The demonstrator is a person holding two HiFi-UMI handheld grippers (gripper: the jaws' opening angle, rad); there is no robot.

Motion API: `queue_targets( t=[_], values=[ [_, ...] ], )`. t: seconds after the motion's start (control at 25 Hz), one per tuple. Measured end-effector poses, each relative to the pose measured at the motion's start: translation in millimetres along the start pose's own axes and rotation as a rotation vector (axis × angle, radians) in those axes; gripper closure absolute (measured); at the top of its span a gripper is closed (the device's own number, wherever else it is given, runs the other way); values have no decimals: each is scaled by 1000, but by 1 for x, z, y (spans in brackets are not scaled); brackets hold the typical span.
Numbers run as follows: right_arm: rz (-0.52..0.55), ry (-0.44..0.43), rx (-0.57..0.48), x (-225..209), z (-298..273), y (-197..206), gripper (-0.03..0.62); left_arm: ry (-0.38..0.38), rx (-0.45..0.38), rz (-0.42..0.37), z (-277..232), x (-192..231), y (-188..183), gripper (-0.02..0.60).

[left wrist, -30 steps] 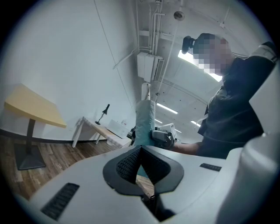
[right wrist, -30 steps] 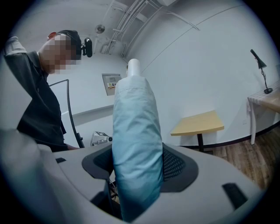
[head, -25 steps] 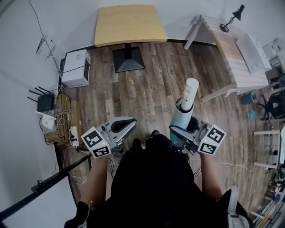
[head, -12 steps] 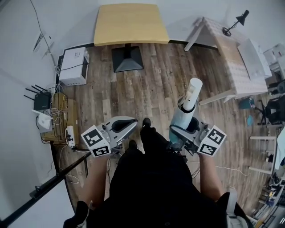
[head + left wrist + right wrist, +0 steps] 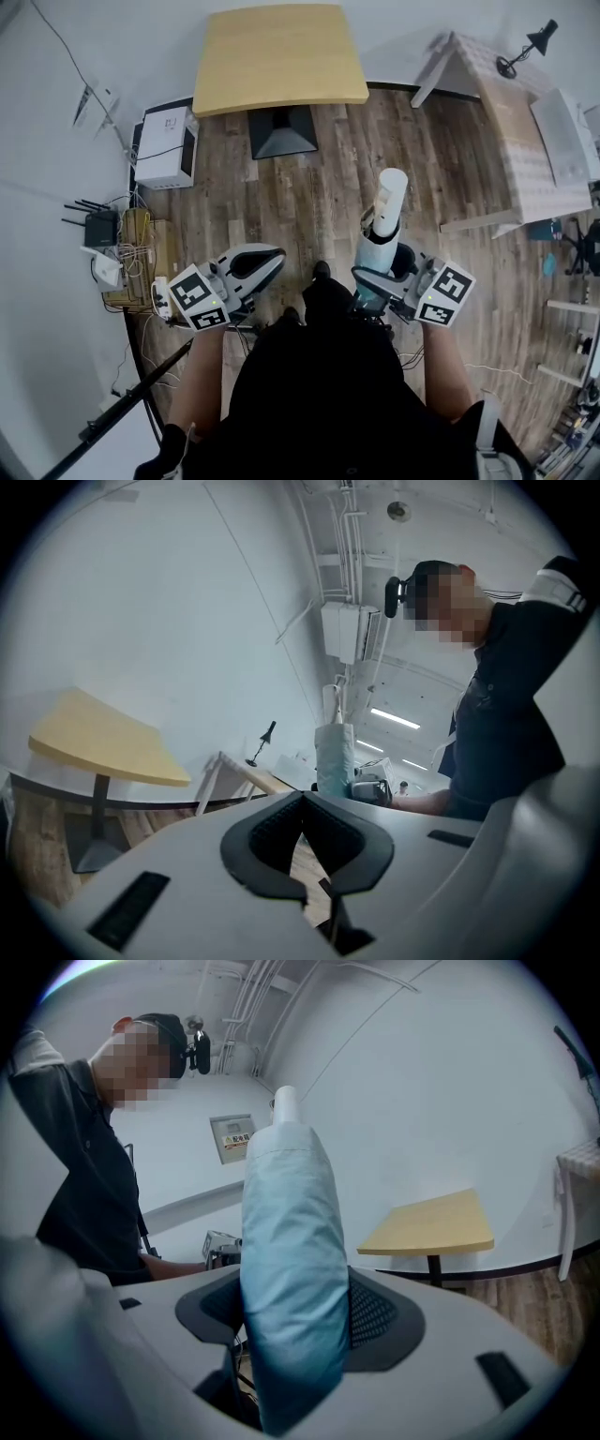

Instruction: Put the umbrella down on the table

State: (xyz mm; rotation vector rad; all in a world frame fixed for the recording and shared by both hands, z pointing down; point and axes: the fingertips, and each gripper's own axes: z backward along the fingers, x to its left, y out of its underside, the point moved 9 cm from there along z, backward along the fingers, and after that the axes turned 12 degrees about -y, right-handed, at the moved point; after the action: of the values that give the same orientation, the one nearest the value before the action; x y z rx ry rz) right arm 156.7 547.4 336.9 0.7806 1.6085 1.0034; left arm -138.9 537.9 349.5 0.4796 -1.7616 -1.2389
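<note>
Wood-plank flooring (image 5: 309, 202) is lying between me and the yellow-topped pedestal table (image 5: 279, 52), which is standing against the white wall, well apart from both of my grippers and with its top bare. I am carrying the pale blue folded umbrella (image 5: 380, 239) roughly upright in my right gripper (image 5: 382, 277). The jaws are clamping the soft fabric sleeve from both sides low on its length, so the white end (image 5: 392, 187) is pointing up and away from me. My left gripper (image 5: 255, 264) is riding alongside with nothing in it, its dark pads pressed together.

As I judge it, the carrying stage is only partly done and the set-down is not yet begun. To do it well, I am planning to close right up to the table before lowering anything. From there I would tip the umbrella from upright towards flat. Laying its full length across the middle of the top, not near an edge, looks wise, since a round bundle like this is likely to roll. I would part the jaws only once the tabletop is taking the weight. The grip is sitting low, so the long free end may swing; the empty left gripper could steady it.
</note>
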Motion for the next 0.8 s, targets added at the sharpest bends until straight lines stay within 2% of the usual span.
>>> queue_targets(
  t=[0.08,0.2,0.4,0.56,0.8],
  values=[
    [22,-20,26,-28,2,-13,298,-18,6,1,-26,18,-14,569],
    [58,-37,58,-68,10,-36,298,0,4,-8,-67,37,-40,569],
    [63,-54,34,-126,27,-68,298,-2,9,-41,-114,58,-70,569],
    [34,-75,7,-160,27,-83,298,-51,-22,-40,-122,75,-87,569],
    [26,-89,27,-200,-12,-106,298,-91,-59,-19,-115,124,-106,569]
  ],
)
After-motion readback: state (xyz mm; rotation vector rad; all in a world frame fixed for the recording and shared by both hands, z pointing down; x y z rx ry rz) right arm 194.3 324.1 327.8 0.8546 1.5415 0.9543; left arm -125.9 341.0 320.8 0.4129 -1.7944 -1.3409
